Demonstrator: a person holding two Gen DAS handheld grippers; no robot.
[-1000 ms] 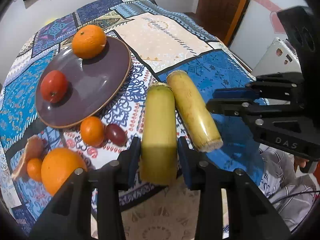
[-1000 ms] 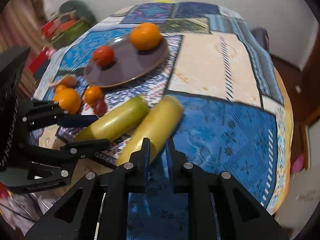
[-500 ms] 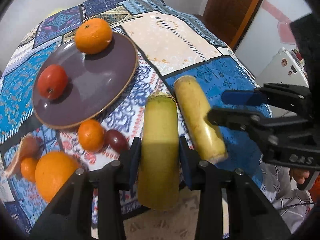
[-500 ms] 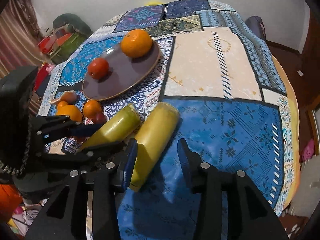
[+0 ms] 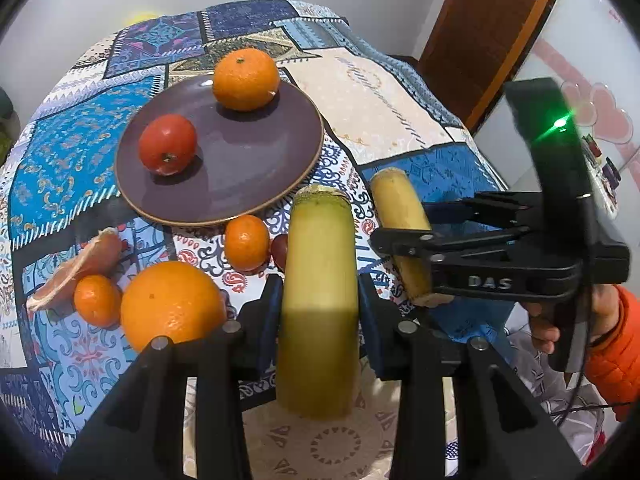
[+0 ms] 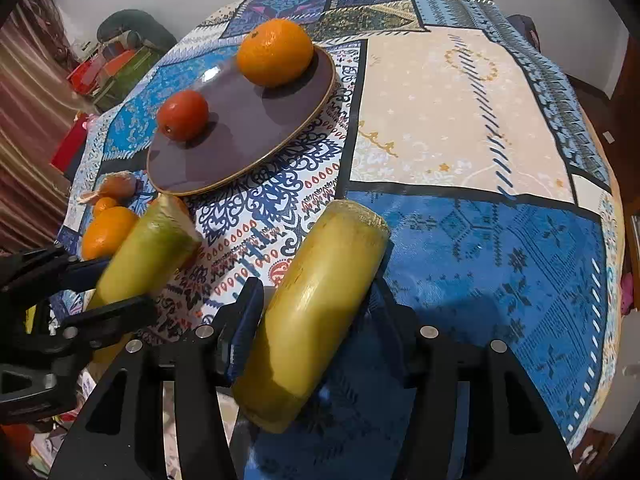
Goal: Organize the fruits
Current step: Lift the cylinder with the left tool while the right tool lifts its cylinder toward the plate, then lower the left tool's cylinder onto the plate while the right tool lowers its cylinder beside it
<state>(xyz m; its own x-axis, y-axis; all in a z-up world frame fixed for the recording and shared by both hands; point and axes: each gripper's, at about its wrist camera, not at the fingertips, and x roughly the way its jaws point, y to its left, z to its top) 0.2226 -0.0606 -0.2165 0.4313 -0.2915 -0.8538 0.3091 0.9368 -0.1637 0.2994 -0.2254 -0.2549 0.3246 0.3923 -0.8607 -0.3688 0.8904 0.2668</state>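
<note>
My left gripper (image 5: 320, 312) is shut on a greenish-yellow sugarcane piece (image 5: 320, 292) and holds it above the table's near edge; it also shows in the right wrist view (image 6: 144, 256). My right gripper (image 6: 312, 320) has its jaws around a second yellow sugarcane piece (image 6: 320, 304), which shows in the left wrist view (image 5: 400, 216); its pads touch the sides. A purple plate (image 5: 240, 168) holds an orange (image 5: 245, 79) and a tomato (image 5: 167, 145).
Loose fruit lies left of the cane: a large orange (image 5: 172, 304), two small mandarins (image 5: 246, 242) (image 5: 96, 300), a grapefruit slice (image 5: 80, 264), a dark red grape (image 5: 280, 248). The patchwork tablecloth (image 6: 480, 120) stretches right. A wooden door (image 5: 480, 32) stands behind.
My right gripper opened, moved forward and closed around the second cane piece. My left gripper lifted its cane piece and drew back a little.
</note>
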